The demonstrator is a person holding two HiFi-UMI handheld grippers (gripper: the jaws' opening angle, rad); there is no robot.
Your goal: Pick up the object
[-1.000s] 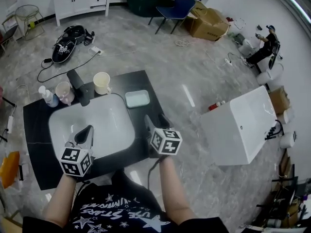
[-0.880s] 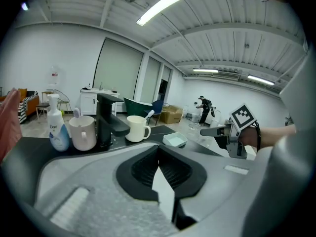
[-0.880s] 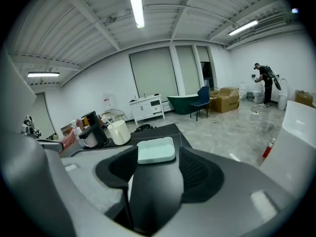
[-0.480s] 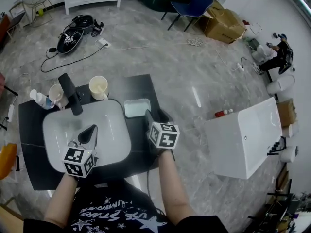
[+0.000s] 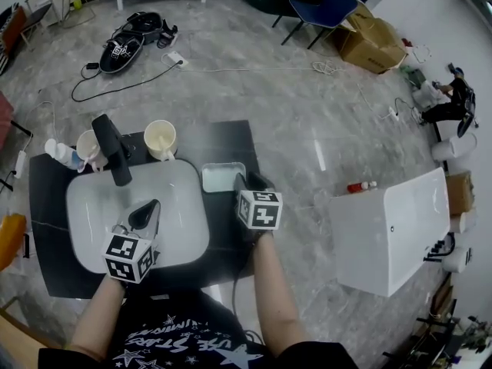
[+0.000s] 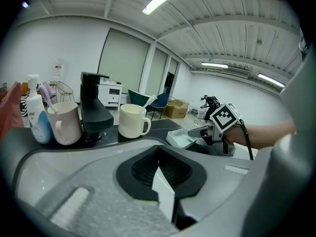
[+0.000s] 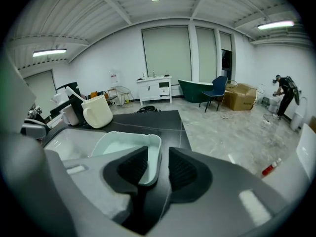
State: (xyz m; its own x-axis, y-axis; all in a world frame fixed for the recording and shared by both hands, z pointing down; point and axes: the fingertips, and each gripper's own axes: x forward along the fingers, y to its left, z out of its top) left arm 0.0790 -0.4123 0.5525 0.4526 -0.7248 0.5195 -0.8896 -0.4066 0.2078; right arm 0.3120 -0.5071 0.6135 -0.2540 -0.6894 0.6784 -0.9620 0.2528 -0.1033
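- Closing the right gripper right now, with one jaw inside the little pale tray and one jaw outside. Right wall of the tray in between, not squeezed yet, with a thin gap on the outer side.
- Close slowly until both pads press on that thin wall.
- Bite low on the wall, so no slipping off the rim.
- Lift straight up and hold it level. Probably going to tip down toward 9 o'clock, being held by one side only.
- Mind the mug at 10 o'clock from the tray, and the white sink just beside the tray at 9 o'clock.
- Sitting flat on the dark counter, that tray, at 12 o'clock from the right hand in the head view.
- Right forearm reaching almost straight from 6 o'clock toward 12, bare, with the gripper pointing away from the body.
- Left gripper closed up with nothing in it, hanging over the sink at 8 o'clock from the tray, with the left forearm coming up from 7 o'clock.
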